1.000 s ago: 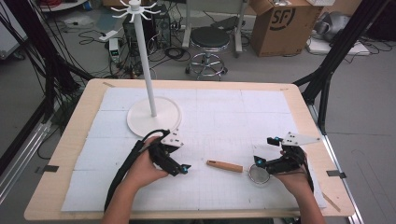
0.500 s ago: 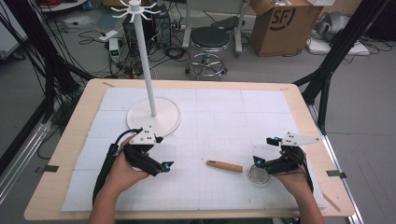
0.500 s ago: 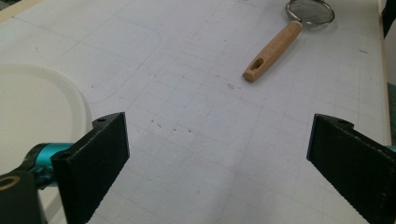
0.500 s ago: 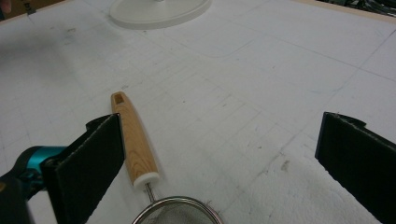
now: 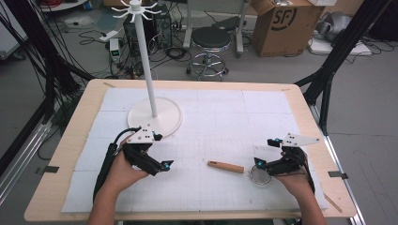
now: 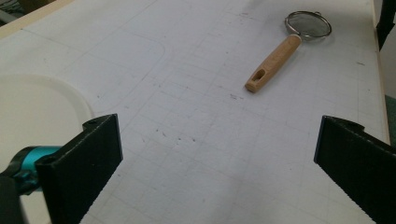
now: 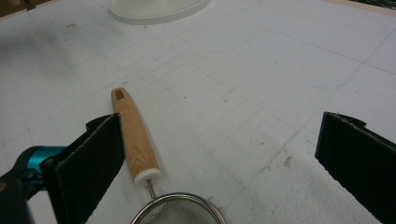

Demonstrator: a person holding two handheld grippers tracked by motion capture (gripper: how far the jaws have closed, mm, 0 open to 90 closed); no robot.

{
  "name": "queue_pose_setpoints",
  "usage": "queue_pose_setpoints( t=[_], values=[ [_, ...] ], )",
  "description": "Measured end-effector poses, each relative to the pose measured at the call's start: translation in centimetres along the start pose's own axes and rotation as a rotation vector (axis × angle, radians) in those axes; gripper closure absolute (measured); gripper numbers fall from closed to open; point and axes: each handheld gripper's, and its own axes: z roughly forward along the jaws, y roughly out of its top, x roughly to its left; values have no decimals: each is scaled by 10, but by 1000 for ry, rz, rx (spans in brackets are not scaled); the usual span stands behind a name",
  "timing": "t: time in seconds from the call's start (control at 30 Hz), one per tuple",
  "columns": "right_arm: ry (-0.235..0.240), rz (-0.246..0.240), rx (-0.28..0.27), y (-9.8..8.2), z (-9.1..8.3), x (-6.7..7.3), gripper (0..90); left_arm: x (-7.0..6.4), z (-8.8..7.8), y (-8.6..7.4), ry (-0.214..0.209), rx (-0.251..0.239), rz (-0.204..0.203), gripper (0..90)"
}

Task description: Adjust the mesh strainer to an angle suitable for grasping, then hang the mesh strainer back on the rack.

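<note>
The strainer is seen lying flat on the tabletop, just before the right hand-held gripper, whose jaws are spread and empty. The left hand-held gripper, just opened, is released, well apart.

Grey floor behind the counter carries a black stool, a cardboard box (open flaps) and loose cables.

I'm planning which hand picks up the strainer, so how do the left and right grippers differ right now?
The left gripper sits near the white stand base, apart from the strainer; the right gripper hovers beside the strainer's mesh bowl. The left gripper's jaws have just been opening; both stand wide open, holding nothing.
</note>
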Motion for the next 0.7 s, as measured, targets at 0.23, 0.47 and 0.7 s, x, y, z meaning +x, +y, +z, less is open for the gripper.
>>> queue_pose_setpoints(
  t=[0.23, 0.47, 0.7],
  values=[
    [12, 0, 20, 0, 2, 3, 5, 3, -5, -3, 3, 2, -7, 16],
    [27, -13, 47, 1, 7, 6, 5, 6, -12, -9, 17, -7, -13, 16],
    [52, -62, 139, 5, 20, 15, 9, 4, -21, -12, 26, -20, -18, 16]
  ],
)
